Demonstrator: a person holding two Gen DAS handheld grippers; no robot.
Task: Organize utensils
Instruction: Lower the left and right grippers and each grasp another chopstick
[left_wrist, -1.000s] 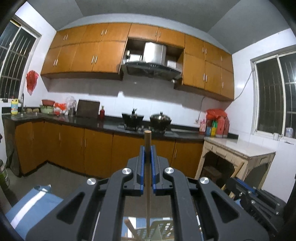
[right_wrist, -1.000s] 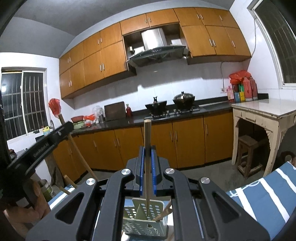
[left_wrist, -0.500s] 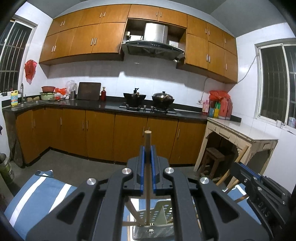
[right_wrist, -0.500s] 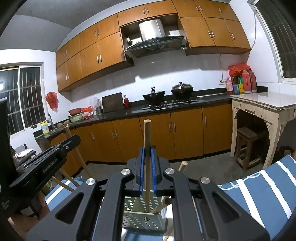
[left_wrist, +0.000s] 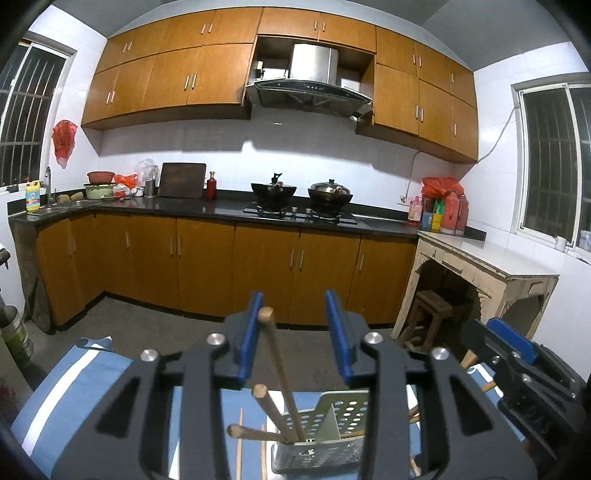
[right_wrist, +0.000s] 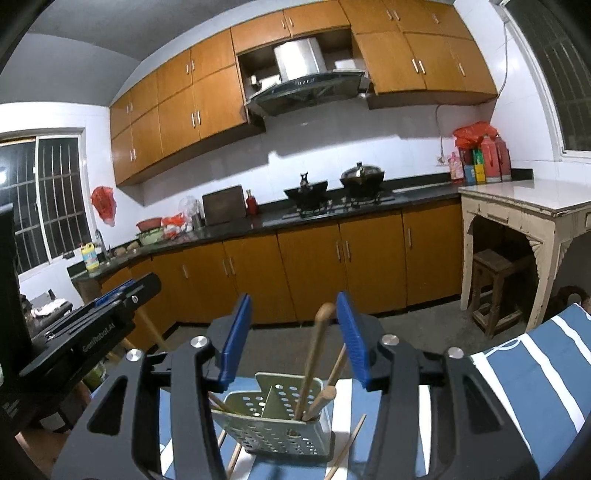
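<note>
white "GenRobot.AI" lettering on the left gripper (right_wrist: 118, 295) body, bottle labels too small to read

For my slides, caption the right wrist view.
Right gripper opening, wooden utensil dropped into perforated holder.

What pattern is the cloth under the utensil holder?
Blue with white stripes; the cloth shows best in the right wrist view.

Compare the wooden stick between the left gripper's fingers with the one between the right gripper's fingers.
The left stick leans against the left gripper's left-hand blue pad; the right stick leans toward the right gripper's right-hand pad. The left stick's top is cut flat, the right stick's top is rounded. Shared: both are plain wood with their lower ends in the perforated holder, and both grippers' jaws are opening, neither clamping its stick.
</note>
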